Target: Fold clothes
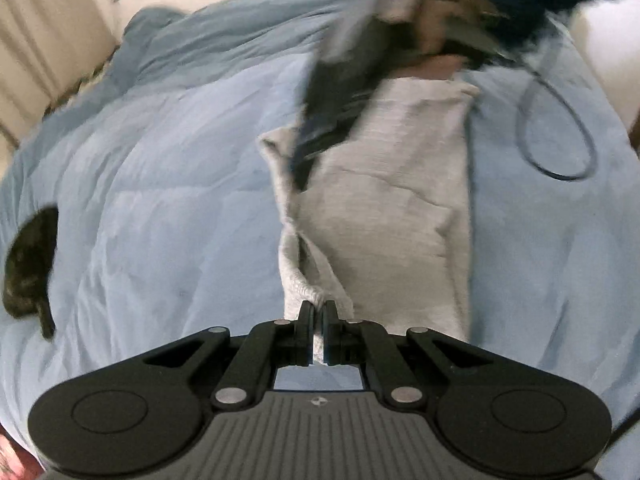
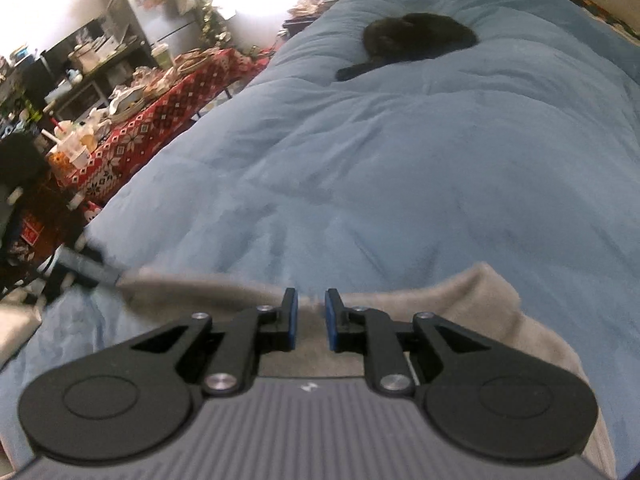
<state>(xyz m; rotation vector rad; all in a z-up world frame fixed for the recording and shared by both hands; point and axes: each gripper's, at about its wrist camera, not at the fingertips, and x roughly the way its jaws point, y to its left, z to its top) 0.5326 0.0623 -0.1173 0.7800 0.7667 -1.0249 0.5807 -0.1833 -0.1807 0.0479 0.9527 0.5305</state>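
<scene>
The left gripper (image 1: 319,307) is clamped on a ribbed hem of the grey garment (image 1: 384,200); a nub of the knit sticks out between its closed tips. From that pinch the grey cloth runs ahead of the tongs as a long, roughly flat panel on the blue comforter (image 1: 160,200), with a folded strip along its left edge.

At the far end of the panel, well ahead of the left tongs, the person's hand (image 1: 436,28) and the other tool appear as a dark, motion-blurred shape over the cloth. A dark cable (image 1: 560,136) loops on the comforter to the right of the garment. Far to the left of the tongs a black furry animal (image 1: 30,264) lies on the bedding.

The right gripper (image 2: 311,300) has its blue-padded jaws parted by a narrow gap. The grey garment's (image 2: 472,300) edge lies directly under and just ahead of the tips, but the pads do not press on it in this view. The cloth spreads to the right and beneath the tool. Ahead of these tongs is the bare blue comforter (image 2: 380,160), with the black animal (image 2: 420,36) curled far ahead. To the left, beyond the bed's edge, stands a cluttered table with a red patterned cloth (image 2: 132,136).
</scene>
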